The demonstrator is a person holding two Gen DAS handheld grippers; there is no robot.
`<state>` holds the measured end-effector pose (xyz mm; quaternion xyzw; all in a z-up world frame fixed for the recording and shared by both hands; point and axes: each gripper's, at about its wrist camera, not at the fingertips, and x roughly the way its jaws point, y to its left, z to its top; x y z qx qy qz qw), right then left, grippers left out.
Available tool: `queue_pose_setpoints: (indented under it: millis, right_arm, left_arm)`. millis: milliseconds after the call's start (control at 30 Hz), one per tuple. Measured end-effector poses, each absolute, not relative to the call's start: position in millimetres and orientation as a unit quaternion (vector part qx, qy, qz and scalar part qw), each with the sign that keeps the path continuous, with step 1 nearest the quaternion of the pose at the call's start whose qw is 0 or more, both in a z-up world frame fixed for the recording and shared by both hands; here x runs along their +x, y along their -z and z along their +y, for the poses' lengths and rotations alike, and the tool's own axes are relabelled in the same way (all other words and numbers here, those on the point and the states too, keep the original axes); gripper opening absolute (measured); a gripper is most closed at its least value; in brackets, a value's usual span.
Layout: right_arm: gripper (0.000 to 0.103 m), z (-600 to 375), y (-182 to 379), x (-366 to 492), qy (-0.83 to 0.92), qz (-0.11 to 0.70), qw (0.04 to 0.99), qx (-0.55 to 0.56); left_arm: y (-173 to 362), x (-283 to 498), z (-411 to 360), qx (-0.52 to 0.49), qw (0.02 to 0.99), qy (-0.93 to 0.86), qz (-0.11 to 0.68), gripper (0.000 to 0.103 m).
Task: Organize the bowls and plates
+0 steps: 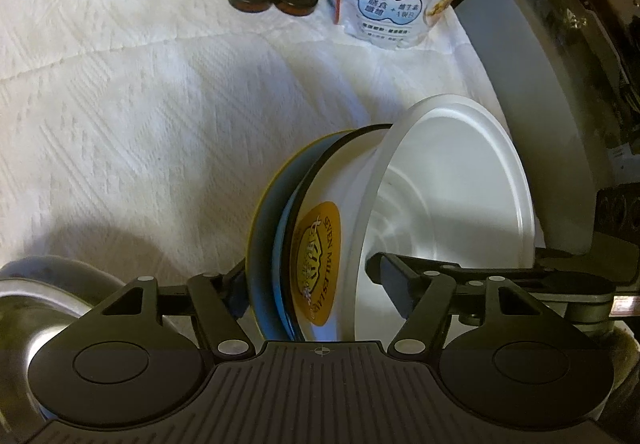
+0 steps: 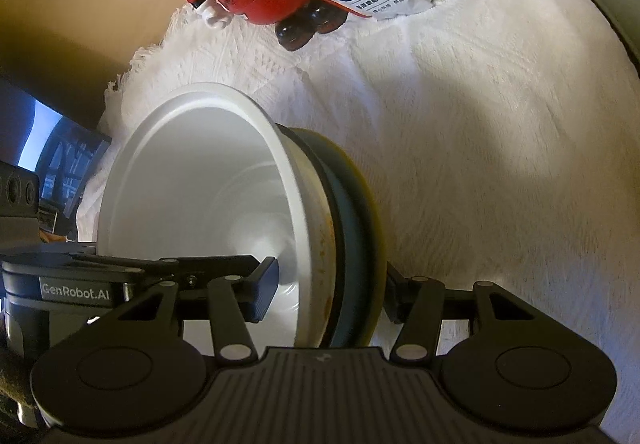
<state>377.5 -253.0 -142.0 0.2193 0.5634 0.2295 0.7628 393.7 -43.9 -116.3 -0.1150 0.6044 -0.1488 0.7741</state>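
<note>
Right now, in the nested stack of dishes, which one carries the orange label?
The white bowl with the black rim, second in the stack. It sits between the plain white bowl on the open side and the blue dish behind; neither shows a label.

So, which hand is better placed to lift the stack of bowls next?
Right, probably. The right tool seems to pinch the stack of bowls, one finger inside the white bowl, one behind. The left tool straddles it wide open.

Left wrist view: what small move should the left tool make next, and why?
Probably close the left tool on the stack: its jaws stand open astride it, one finger inside the white bowl, the other outside the yellow plate. Nothing is gripped there yet.
</note>
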Motion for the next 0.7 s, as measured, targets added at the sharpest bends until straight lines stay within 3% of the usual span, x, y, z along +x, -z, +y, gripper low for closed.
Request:
queue_pose_setpoints:
  millis: [700]
  right_arm:
    - [0.053,-254.3,141.0,374.6,-0.198,0.597,0.737,0.248]
  left_arm:
    - [112.5,391.3,-47.1,-0.117,0.765,0.135,0.619,0.069]
